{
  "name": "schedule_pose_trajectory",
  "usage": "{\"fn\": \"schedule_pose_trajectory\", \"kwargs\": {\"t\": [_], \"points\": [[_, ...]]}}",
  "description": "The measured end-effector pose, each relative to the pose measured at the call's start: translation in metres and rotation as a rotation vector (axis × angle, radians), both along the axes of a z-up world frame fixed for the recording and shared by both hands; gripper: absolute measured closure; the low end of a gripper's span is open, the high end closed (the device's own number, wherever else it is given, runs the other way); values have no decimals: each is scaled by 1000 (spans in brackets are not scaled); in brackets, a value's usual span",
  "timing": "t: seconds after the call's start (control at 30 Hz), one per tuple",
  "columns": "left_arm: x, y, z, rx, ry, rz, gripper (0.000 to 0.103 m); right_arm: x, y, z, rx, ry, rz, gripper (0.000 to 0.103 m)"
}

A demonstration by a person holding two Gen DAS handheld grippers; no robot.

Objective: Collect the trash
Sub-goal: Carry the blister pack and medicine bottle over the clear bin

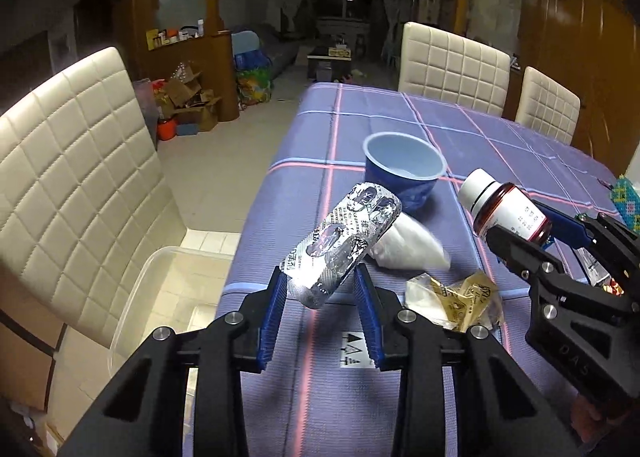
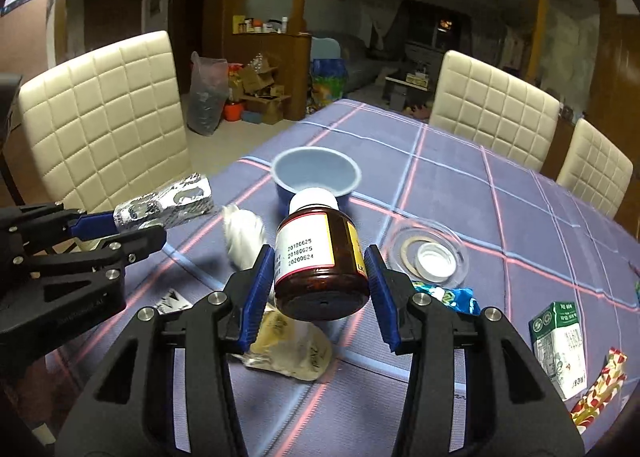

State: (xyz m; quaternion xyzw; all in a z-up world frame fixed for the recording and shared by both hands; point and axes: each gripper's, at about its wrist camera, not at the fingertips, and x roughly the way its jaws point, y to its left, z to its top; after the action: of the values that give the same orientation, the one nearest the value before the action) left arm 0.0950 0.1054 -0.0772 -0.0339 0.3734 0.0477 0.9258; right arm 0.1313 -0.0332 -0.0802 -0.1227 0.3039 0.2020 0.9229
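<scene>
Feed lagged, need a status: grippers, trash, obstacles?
Left gripper shut on silver foil blister pack. Right gripper shut on brown glass pill bottle. Clear plastic bin below table edge, path open.

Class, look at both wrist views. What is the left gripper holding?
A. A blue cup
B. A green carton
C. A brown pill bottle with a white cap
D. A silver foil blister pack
D: the left gripper pinches the silver blister pack between its blue fingers, above the table.

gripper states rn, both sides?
Left gripper: shut on the foil blister pack.
Right gripper: shut on the brown pill bottle.
</scene>
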Motion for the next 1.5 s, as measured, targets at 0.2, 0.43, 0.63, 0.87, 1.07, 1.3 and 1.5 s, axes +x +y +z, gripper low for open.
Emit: {"fn": "schedule_pose_trajectory", "kwargs": {"t": [0.2,0.43,0.63,0.87,1.07,1.3,1.5], "points": [[-6,12,3,-4,-6,21,69,-7,18,1,-13,-6,31,55],[-16,28,10,-7,-31,54,69,-12,32,5,-20,-9,55,55],[-19,45,2,-26,-16,87,69,-17,49,6,-39,-12,91,55],[-26,62,-1,-27,-16,122,69,-20,70,5,-50,-4,128,55],[-33,76,-3,-22,-12,152,69,-21,86,4,-58,4,157,55],[-42,87,-2,-5,-18,179,69,-22,100,1,-65,13,179,55],[-45,97,-1,17,-27,217,69,-21,115,1,-71,12,201,55]]}}
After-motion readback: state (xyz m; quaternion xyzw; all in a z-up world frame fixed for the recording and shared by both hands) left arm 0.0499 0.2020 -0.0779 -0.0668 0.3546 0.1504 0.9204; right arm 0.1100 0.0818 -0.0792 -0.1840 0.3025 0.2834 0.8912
